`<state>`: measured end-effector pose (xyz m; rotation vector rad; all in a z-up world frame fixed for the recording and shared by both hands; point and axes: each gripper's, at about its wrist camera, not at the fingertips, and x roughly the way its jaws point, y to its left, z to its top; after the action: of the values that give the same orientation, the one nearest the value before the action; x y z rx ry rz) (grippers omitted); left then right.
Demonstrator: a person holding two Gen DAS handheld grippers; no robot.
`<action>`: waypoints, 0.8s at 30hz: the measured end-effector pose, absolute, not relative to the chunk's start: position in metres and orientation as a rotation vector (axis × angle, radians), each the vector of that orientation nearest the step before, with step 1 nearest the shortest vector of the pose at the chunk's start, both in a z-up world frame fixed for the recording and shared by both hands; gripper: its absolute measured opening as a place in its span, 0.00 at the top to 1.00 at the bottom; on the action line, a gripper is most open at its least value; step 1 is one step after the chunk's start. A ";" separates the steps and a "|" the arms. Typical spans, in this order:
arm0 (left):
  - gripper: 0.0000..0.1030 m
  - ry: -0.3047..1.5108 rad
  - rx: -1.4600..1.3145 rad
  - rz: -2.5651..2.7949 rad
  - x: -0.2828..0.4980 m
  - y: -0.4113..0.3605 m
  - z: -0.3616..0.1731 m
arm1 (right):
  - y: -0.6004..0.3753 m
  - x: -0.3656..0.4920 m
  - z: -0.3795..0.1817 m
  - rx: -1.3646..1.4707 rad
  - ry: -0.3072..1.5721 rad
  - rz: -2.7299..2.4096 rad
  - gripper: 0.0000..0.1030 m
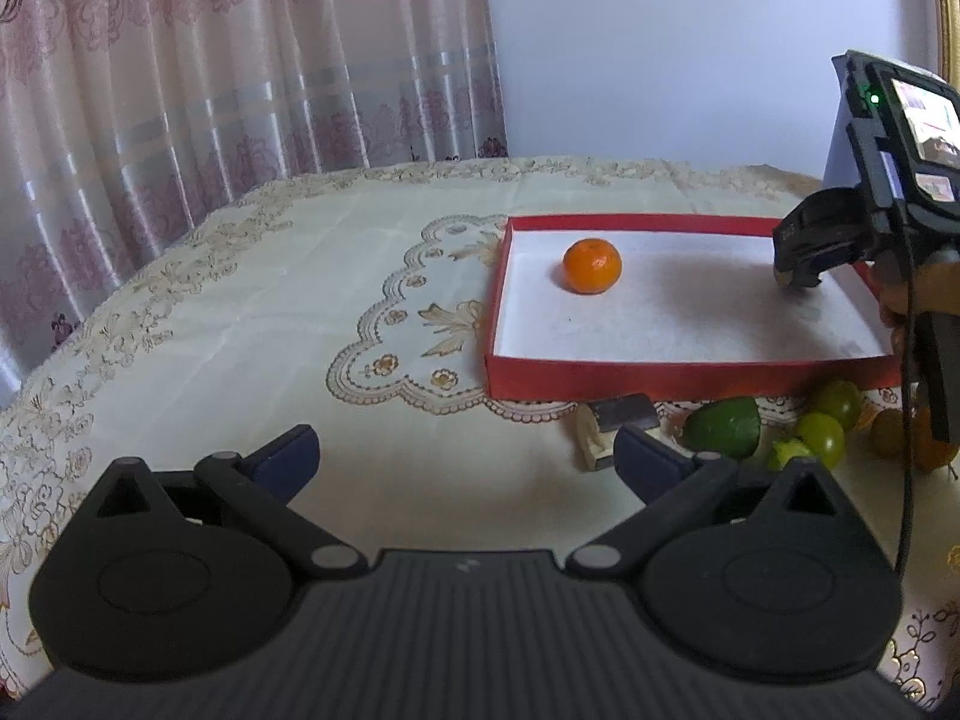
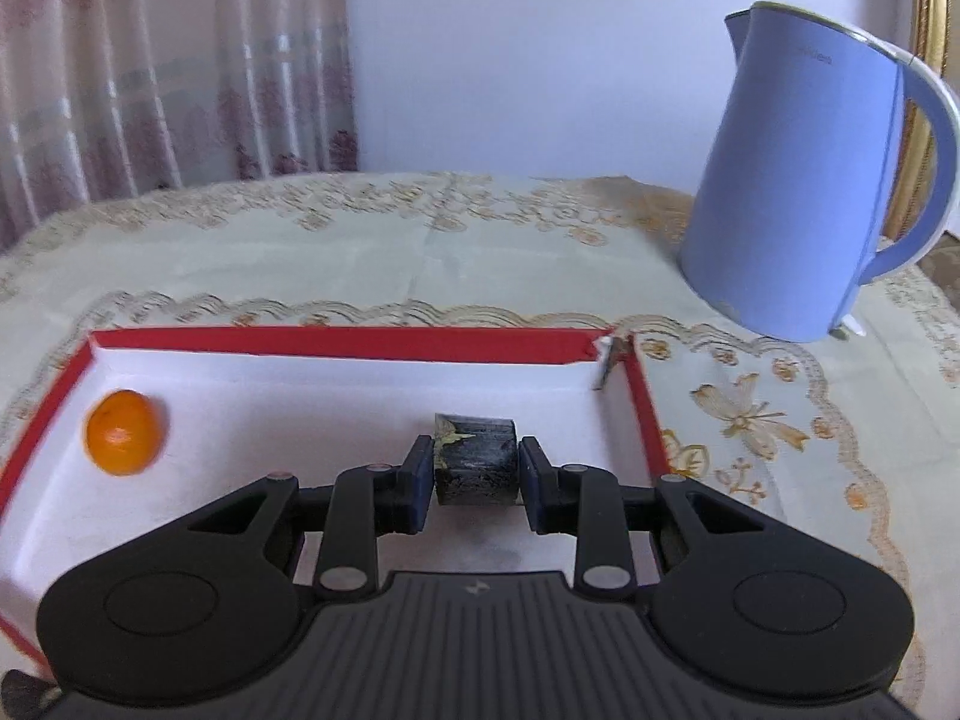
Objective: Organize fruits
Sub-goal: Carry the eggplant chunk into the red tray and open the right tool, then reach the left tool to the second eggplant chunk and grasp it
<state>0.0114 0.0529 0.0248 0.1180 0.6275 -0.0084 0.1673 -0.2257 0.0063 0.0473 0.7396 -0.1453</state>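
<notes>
One orange (image 2: 124, 441) near red box (image 2: 336, 341) left wall; right tool (image 2: 476, 474) mid-box.

The blue kettle (image 2: 798, 180) carries a small brand word near its upper rim, too faint to read. The right claw (image 1: 801, 276) shows pale marks on its dark housing in the left wrist view, likewise illegible. No other writing can be read.

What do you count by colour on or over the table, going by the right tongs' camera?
Orange: 1, the orange fruit
Blue: 1, the blue kettle
Red: 1, the red box
Dark: 1, the dark block gripped in the right tongs
Total: 4
</notes>
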 end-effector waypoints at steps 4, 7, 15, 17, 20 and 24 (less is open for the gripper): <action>0.00 0.635 0.112 -0.013 0.012 0.054 0.024 | -0.227 0.165 0.006 0.048 0.747 -0.145 0.72; 0.00 0.632 0.115 -0.018 0.012 0.051 0.026 | -0.231 0.147 0.014 0.106 0.721 -0.125 0.72; 0.00 0.665 0.113 -0.050 0.022 0.034 0.023 | -0.225 0.049 0.035 0.123 0.626 -0.002 0.36; 0.00 0.678 0.111 -0.052 0.026 0.029 0.020 | -0.227 0.021 0.034 0.152 0.607 0.008 0.35; 0.00 0.708 0.102 -0.058 0.035 0.021 0.016 | -0.226 -0.014 0.030 0.148 0.586 0.020 0.35; 0.00 0.721 0.095 -0.050 0.042 0.011 0.011 | -0.225 -0.041 0.024 0.094 0.588 0.013 0.35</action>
<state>0.0420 0.0114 0.0111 0.0952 0.7206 -0.0504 -0.0414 -0.2248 0.0236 0.0939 0.5875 0.0134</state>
